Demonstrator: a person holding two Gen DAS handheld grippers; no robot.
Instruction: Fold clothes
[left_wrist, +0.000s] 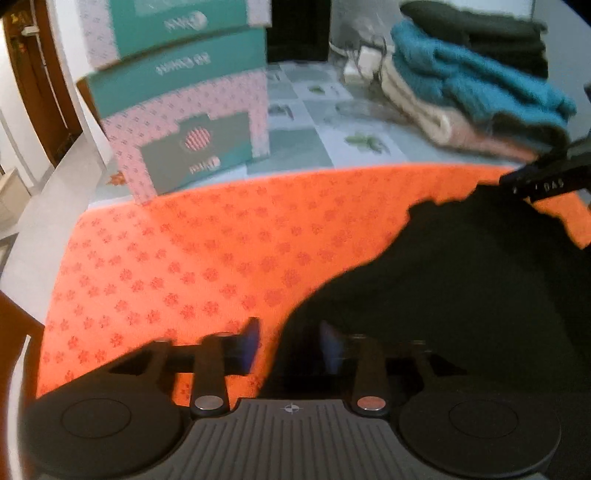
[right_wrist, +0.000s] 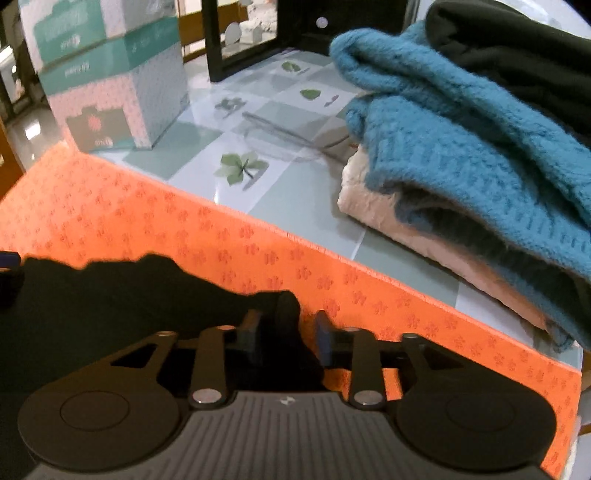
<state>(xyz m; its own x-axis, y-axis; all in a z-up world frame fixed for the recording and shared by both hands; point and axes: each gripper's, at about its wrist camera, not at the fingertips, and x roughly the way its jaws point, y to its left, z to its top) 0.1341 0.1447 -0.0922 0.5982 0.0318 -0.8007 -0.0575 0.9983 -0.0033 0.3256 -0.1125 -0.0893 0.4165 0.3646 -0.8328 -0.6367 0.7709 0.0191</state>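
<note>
A black garment (left_wrist: 461, 280) lies on an orange patterned mat (left_wrist: 207, 258). My left gripper (left_wrist: 290, 343) is open low over the garment's left edge, with cloth between the jaws at the right pad. The right gripper shows at the far right of the left wrist view (left_wrist: 543, 181), at the garment's far corner. In the right wrist view the black garment (right_wrist: 110, 299) covers the lower left, and my right gripper (right_wrist: 286, 332) is open with a raised fold of the cloth between its fingers. The mat (right_wrist: 221, 236) runs beneath.
A stack of folded clothes, teal (right_wrist: 461, 147) over cream (right_wrist: 388, 214) with a dark piece on top, sits on the tiled tabletop (right_wrist: 295, 192) behind the mat. Stacked teal and pink boxes (left_wrist: 184, 110) stand at the back left. The table edge is on the left.
</note>
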